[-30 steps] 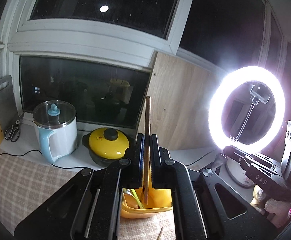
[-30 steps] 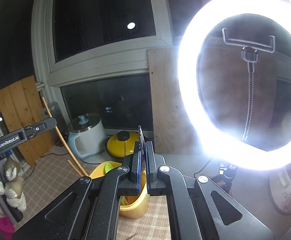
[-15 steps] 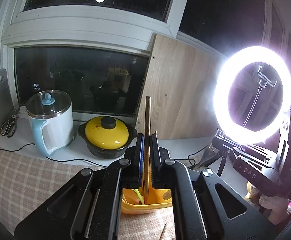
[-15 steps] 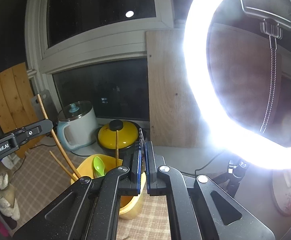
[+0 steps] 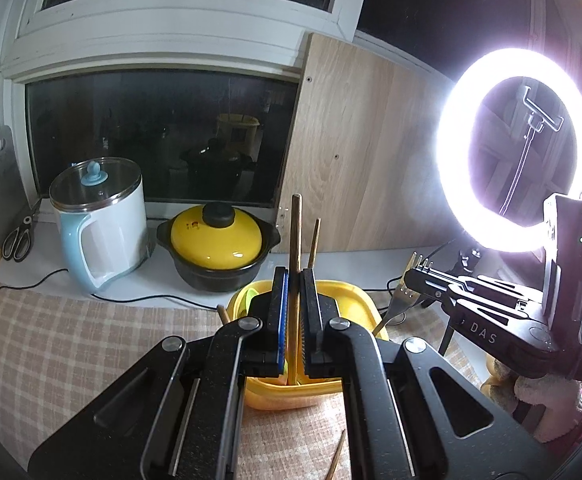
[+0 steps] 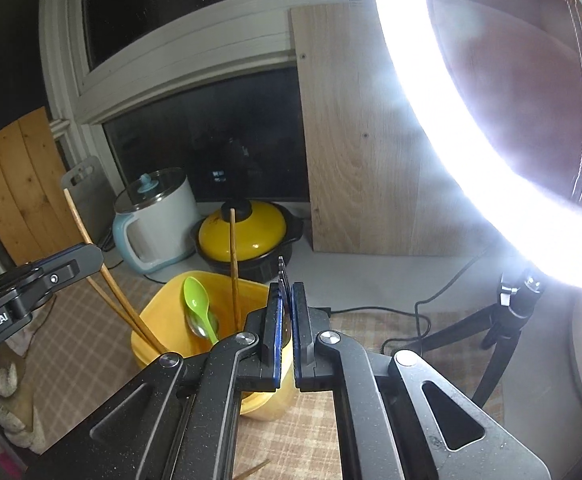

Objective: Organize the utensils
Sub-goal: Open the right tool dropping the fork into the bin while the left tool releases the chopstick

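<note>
Nearest in the left wrist view, the left gripper is clenched on a chopstick, held upright with its lower end down inside the yellow bin. A second ago that bin sat low and mostly hidden behind the jaws; now its rim shows on both sides, so the chopstick has come down over it and, by my reading, only needs letting go.

The right gripper grips a fork edge-on, tines up. In the right wrist view it has swung from facing the window to hanging just over the bin's right rim, so the fork looks next to drop in.

Inside the bin stand another chopstick and a green spoon lying on a metal spoon. One more stick lies on the cloth, just in front of the bin, not yet collected.

The surface is a checked tablecloth. Behind it, a white ledge carries a kettle, a yellow-lidded pot and scissors. Further back are a wooden board, a dark window, and a glaring ring light on the right.
</note>
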